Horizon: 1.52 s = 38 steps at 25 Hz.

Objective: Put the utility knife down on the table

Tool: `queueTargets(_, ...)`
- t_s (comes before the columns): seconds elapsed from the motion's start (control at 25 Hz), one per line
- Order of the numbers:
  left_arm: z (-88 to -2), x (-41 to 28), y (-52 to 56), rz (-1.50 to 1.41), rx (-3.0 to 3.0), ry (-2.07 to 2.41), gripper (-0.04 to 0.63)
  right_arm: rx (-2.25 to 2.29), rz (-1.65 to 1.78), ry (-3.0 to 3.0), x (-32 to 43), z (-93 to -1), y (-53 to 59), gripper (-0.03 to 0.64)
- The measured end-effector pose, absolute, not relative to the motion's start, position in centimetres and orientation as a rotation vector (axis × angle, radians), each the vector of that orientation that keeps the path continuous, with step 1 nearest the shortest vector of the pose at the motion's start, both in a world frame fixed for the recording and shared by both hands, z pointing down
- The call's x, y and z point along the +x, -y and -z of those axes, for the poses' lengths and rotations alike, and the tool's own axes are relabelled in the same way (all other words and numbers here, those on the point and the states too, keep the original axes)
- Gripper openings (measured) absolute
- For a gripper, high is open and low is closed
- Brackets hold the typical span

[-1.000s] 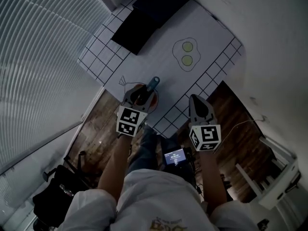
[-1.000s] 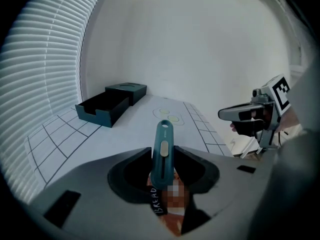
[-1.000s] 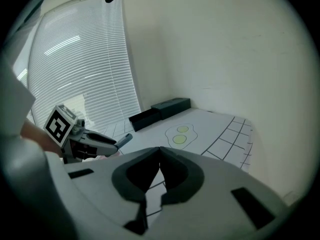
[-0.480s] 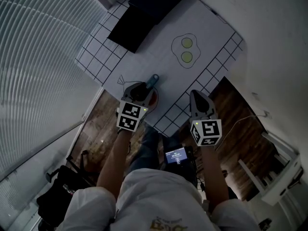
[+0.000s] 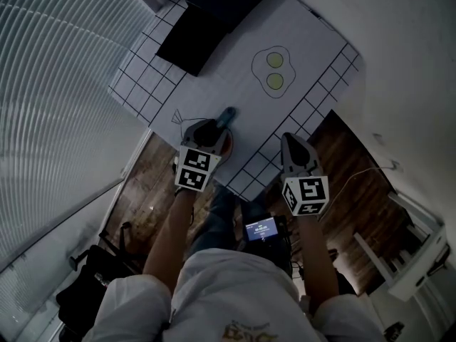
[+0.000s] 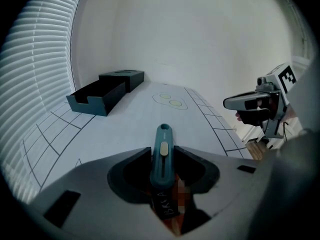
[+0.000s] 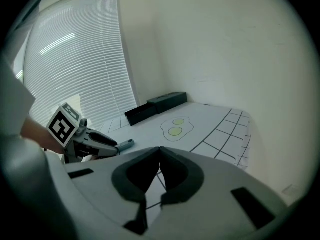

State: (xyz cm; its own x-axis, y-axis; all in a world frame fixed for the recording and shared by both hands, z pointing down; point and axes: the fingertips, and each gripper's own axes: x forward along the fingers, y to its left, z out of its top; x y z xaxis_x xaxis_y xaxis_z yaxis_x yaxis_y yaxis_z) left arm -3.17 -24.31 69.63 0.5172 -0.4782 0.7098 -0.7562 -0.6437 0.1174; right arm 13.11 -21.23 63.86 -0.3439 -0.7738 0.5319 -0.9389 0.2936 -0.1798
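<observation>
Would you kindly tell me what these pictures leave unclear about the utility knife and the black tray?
Utility knife: in the left gripper view, its rear end is hidden inside the left gripper.
Knife over the table: no view shows whether it touches.
Black tray: in the left gripper view its walls hide the inside; the head view is too dark.

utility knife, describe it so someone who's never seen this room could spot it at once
Start at the white grid-lined table. At its near edge the left gripper is shut on the utility knife: a slim teal handle with a pale slider, unlike the dark open box farther back.
</observation>
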Motion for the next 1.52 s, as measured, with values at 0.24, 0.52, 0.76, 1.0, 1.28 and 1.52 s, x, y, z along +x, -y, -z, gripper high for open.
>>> queueTargets(0.24,-69.6,-3.2,24.3,-0.888,2.340,1.016,0.147,1.551,-0.664,2.222,13.3,-63.7,21.1,0.008)
queueTargets(0.52,-69.0,-3.3,24.5,-0.840,2.348,1.030,0.155,1.555,-0.663,2.223,13.2,-63.4,20.9,0.008)
queueTargets(0.76,-68.3,-3.6,24.7,-0.820,2.357,1.045,0.158,1.562,-0.659,2.225,13.1,-63.1,20.8,0.008)
queueTargets(1.0,-67.9,-3.8,24.3,-0.807,2.371,1.030,0.148,1.581,-0.655,2.226,13.0,-62.5,20.4,0.008)
queueTargets(1.28,-65.7,-4.8,23.9,-0.774,2.406,1.090,0.020,1.584,-0.626,2.237,12.4,-61.1,19.6,0.008)
queueTargets(1.52,-64.8,-5.9,23.2,-0.724,2.407,1.087,0.008,1.594,-0.602,2.245,11.9,-59.7,19.2,0.008)
